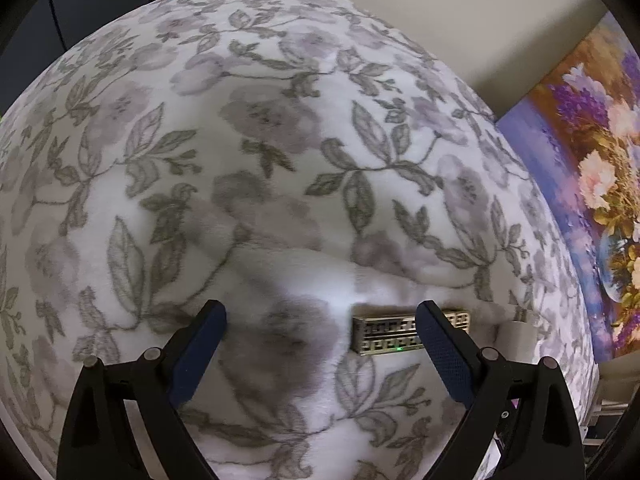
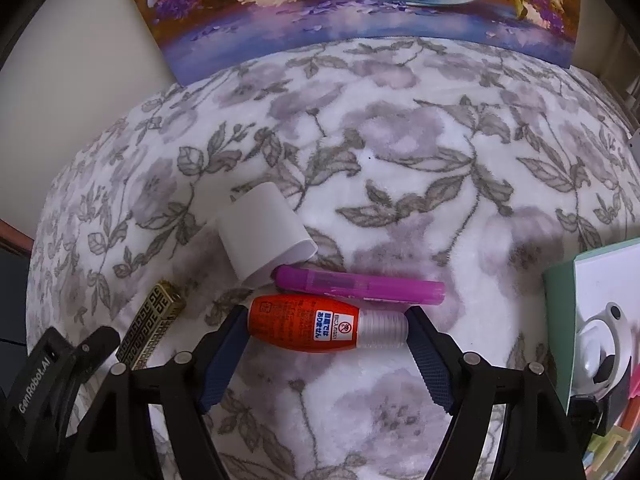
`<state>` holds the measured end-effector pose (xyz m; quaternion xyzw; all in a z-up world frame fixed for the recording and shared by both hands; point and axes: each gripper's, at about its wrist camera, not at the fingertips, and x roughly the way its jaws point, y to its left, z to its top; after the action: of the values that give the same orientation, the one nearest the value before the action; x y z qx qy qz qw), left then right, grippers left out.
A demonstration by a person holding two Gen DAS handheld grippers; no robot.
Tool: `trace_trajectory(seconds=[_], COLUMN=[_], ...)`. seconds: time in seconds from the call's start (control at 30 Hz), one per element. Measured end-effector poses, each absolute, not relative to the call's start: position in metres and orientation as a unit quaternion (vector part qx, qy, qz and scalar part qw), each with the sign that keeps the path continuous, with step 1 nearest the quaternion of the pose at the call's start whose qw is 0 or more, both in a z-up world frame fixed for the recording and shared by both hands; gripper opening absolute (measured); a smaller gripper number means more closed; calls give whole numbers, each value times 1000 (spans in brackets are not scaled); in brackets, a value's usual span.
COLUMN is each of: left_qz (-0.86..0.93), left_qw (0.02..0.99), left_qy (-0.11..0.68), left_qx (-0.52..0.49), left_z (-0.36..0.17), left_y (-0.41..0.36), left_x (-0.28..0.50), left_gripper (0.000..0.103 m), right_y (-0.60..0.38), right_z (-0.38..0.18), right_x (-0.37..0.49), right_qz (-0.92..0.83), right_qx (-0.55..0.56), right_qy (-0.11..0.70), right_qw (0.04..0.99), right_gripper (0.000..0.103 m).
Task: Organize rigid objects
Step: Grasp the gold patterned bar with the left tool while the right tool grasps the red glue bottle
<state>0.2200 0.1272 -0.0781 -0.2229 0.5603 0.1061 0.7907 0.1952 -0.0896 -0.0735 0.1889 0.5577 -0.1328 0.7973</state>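
In the right wrist view an orange bottle [image 2: 308, 326] with a clear cap lies on its side between the fingertips of my right gripper [image 2: 326, 326]; both pads touch its ends. A purple marker [image 2: 360, 290] lies just behind it, and a white cap-like sleeve [image 2: 266, 232] lies behind that. A brass patterned bar [image 2: 154, 322] lies at the left, next to the left gripper's body [image 2: 60, 364]. In the left wrist view my left gripper [image 1: 322, 322] is open over the blanket, and the brass bar [image 1: 384, 336] lies partly behind its right finger.
Everything rests on a white floral fleece blanket [image 2: 400, 160]. A flower painting [image 2: 340, 8] leans against the wall behind; it also shows in the left wrist view [image 1: 580, 200]. A green box with a white device picture [image 2: 596, 328] lies at the right edge.
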Motion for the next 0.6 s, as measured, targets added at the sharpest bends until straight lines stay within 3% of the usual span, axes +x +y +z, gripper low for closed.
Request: trace_trajectory(seconds=[0.6], left_qz=[61], left_qw=[818], left_qy=[549], left_qx=[-161], left_z=[-80], left_y=[65], left_x=[240], left_gripper=[96], right_y=[-137], right_z=[-52], right_x=[188], right_qz=[-139], right_qx=[189], right_qy=[538], right_qw=[809], right_gripper=[81])
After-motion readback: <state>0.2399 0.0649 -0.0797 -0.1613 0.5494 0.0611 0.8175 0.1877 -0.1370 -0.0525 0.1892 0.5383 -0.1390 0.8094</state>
